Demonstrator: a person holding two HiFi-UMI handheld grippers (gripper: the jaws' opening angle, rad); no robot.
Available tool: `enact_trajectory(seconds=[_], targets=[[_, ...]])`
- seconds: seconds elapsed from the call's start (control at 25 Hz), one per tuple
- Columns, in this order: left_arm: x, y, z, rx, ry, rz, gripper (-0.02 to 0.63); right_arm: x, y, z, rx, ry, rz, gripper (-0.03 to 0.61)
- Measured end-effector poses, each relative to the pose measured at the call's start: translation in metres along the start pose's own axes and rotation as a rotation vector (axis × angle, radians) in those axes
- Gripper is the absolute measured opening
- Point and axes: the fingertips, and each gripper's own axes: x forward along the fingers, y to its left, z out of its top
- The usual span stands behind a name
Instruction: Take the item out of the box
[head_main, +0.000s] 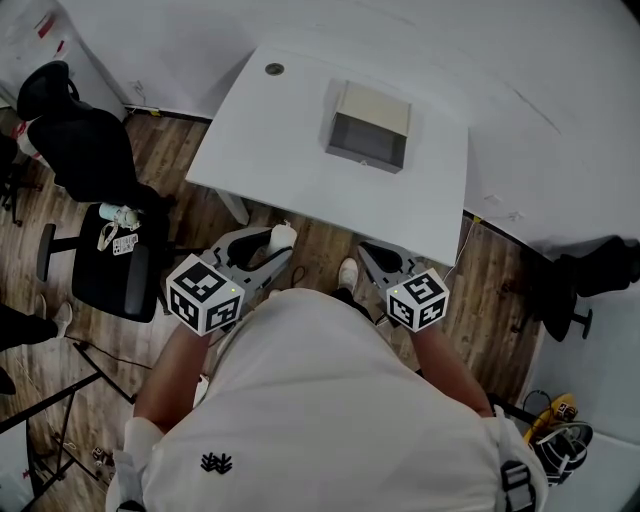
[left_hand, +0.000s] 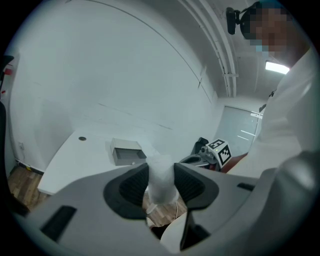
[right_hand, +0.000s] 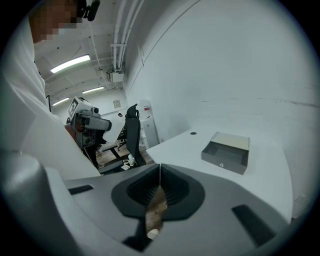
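My left gripper (head_main: 272, 248) is clenched on the task's item, a soft, whitish, translucent bundle (left_hand: 161, 176) that looks like a wrapped or bagged thing; through this wide lens I cannot say what is inside it. The dark ribbed pads of its fingers (left_hand: 133, 186) press it from both sides, and it stands upright between them, over the wooden floor (head_main: 330, 245) and in front of my body, well apart from the shallow grey box with the pale flap (head_main: 367, 128). That box sits open on the white counter (head_main: 290, 160), and its inside looks empty from here.

My right gripper (head_main: 374, 258) hangs beside my body with its fingers (right_hand: 176, 188) pressed together on nothing.

So I judge the taking-out as done: the bundle is clear of the box and in my grasp. What is left, I think, is to carry it forward to a bare patch of counter beside the box, lower it gently since it seems squashy, and only then release.
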Motion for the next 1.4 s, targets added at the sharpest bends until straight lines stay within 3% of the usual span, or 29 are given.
enact_trajectory(seconds=[0.88, 1.4], targets=[[0.022, -0.01, -0.003, -0.013, 0.034, -0.025, 0.169, -0.015, -0.01, -0.01, 0.024, -0.004, -0.015, 0.007], [0.065, -0.002, 0.008, -0.021, 0.072, 0.014, 0.169, -0.027, -0.053, -0.022, 0.064, 0.01, 0.0, 0.006]])
